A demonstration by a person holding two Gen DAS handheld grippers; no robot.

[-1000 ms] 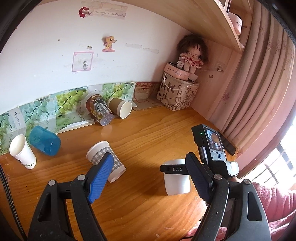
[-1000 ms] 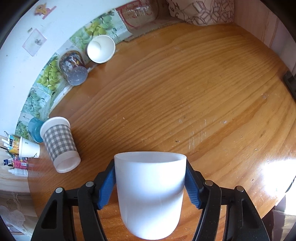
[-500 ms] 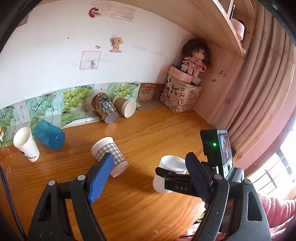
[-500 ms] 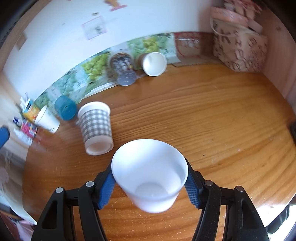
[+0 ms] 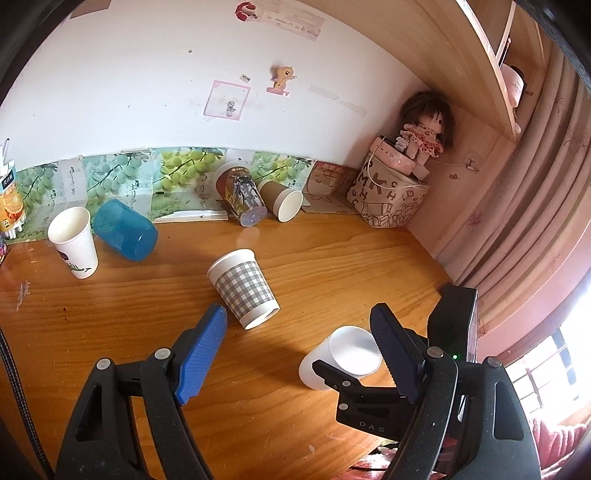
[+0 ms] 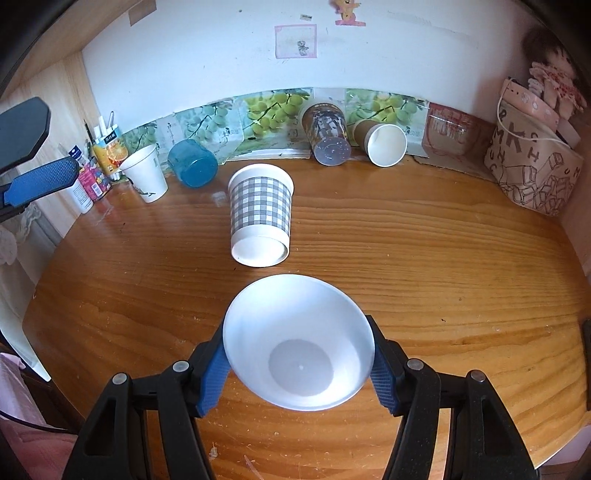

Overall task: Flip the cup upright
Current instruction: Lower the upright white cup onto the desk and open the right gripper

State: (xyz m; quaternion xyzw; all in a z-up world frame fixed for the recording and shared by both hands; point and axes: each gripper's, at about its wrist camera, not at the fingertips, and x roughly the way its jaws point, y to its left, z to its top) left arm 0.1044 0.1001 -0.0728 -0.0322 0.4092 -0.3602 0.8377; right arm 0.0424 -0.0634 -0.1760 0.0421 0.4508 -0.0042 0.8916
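Holding: white cup [image 6: 300, 341], clamped between my right gripper [image 6: 301, 373] pads, tilted mouth-up over the table [image 6: 443, 258]. Left gripper [image 5: 295, 350]: jaws apart, empty. Risk: thin wall may slip or buckle; checked cup [image 6: 260, 214] lies near, may get knocked.

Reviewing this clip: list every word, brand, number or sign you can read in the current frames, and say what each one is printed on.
"DAS": black clamp body of the right hand-held gripper, in the left wrist view.
Scattered capitals, including "M", "K", "C", "H": patterned bag in the corner.
Chinese characters: grape posters along the wall; too small to transcribe reliably.
Print on the brown can, orange carton and wall notes: too blurred to read.
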